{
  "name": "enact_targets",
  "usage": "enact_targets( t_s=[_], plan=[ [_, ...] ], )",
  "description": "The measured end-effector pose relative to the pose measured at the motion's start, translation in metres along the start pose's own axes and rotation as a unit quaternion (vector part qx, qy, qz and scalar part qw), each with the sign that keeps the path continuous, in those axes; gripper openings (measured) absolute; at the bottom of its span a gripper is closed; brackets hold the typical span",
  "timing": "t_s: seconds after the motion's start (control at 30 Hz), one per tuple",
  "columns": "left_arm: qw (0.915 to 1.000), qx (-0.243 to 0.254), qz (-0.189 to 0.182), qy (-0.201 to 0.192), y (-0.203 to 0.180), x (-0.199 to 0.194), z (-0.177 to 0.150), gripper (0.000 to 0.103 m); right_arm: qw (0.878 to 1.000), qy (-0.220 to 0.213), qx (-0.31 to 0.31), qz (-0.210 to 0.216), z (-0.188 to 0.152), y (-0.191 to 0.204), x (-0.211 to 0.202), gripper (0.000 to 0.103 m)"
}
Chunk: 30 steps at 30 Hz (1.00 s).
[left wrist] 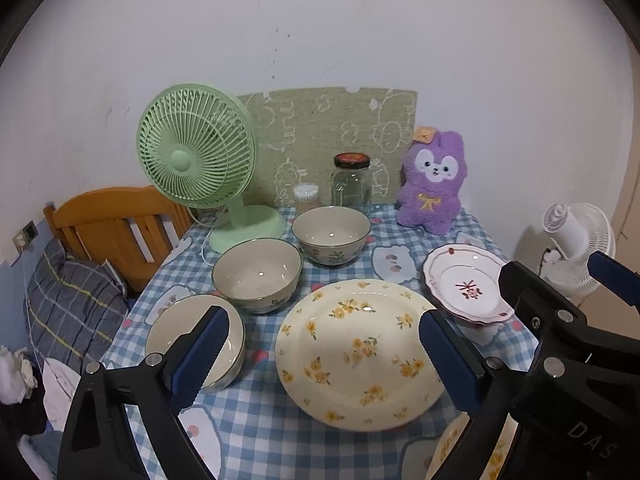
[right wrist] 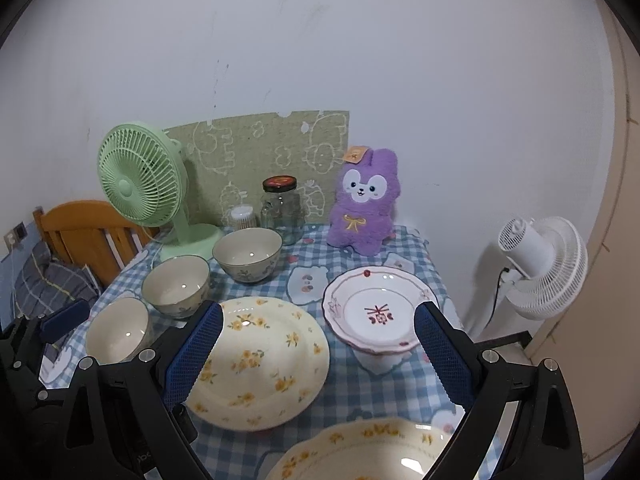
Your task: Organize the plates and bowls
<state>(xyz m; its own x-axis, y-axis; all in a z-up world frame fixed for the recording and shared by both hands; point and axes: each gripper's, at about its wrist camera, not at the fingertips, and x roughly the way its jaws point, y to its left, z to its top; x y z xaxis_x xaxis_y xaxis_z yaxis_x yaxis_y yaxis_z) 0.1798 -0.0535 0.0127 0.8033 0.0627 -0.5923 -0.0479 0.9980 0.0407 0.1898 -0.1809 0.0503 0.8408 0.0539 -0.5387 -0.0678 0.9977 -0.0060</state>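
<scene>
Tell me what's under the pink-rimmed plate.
The pink-rimmed plate sits on a white stand; only its lower part shows, the top being covered by the plate.

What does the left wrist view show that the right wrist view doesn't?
Only left: little more than a fuller stretch of the bedding beside the table. Only right: most of a second yellow-flowered dish at the near edge, which the left view only clips. Both: three bowls, the flowered plate, the pink-rimmed plate, green fan, jar, purple plush, white fan, both grippers open.
</scene>
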Motion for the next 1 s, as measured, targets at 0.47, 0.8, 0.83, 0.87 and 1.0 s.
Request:
enact_targets(
  t_s=[0.47, 0.8, 0.83, 0.87, 1.0],
  plan=[
    [0.9946, -0.032, 0.024, 0.096, 0.004, 0.079, -0.009, 0.086, 0.996, 0.081, -0.013, 0.030, -0.008, 0.004, 0.084, 0.089],
    [0.9901, -0.035, 0.026, 0.134, 0.002, 0.110, -0.021, 0.084, 0.992, 0.124, -0.007, 0.030, -0.024, 0.002, 0.120, 0.083],
    [0.9896, -0.035, 0.026, 0.137, 0.003, 0.112, -0.022, 0.084, 0.991, 0.127, -0.007, 0.030, -0.025, 0.002, 0.123, 0.082],
    [0.9889, -0.034, 0.026, 0.142, 0.002, 0.116, -0.023, 0.083, 0.991, 0.130, -0.006, 0.030, -0.026, 0.001, 0.125, 0.082],
    [0.9867, -0.031, 0.029, 0.157, 0.001, 0.126, -0.027, 0.080, 0.989, 0.144, -0.002, 0.032, -0.031, -0.001, 0.134, 0.080]
  ],
)
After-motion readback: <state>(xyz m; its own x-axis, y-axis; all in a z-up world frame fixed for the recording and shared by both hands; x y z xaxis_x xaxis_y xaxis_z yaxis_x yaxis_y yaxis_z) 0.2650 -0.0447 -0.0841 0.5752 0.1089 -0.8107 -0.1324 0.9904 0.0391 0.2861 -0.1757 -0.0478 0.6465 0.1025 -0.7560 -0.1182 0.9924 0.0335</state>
